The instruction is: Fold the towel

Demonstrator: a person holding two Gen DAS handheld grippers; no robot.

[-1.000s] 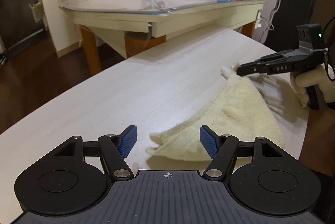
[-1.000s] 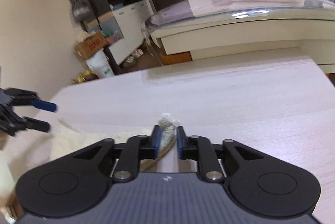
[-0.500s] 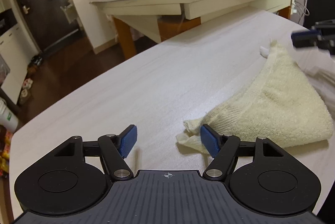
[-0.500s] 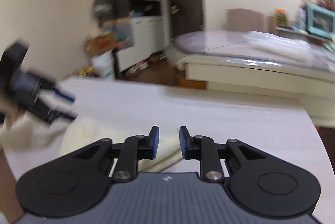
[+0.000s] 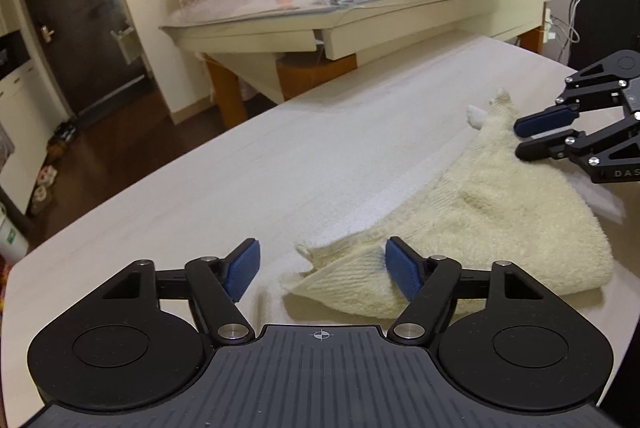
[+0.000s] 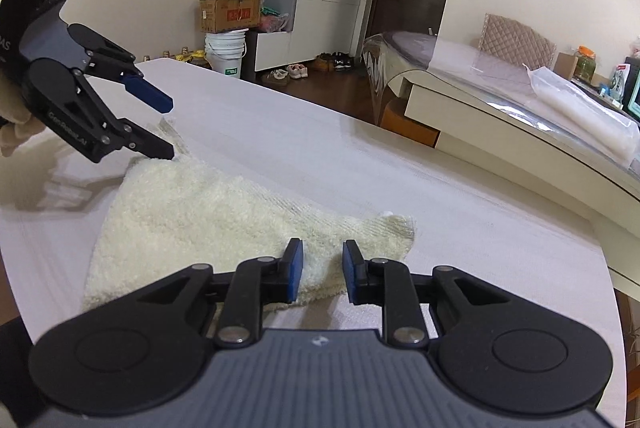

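towel (image 5: 492, 224): cream terry, folded over, lying on the pale table (image 5: 248, 164) toward its near edge
handling: likely soft, light, limp – will sag; take it by the corners
left gripper (image 5: 322, 266): wide open, empty, straddling the towel's near corner
right gripper (image 6: 322, 268): partly open, empty – over the towel's opposite corner

In the left wrist view, the towel (image 5: 472, 228) is lying on the table (image 5: 240, 180), spread from 1 to 3 o'clock of the left gripper (image 5: 322, 270). The right gripper (image 5: 524, 138) is positioned over the towel's far corner at 2 o'clock. A second table (image 5: 360, 16) is standing behind at 12 o'clock.
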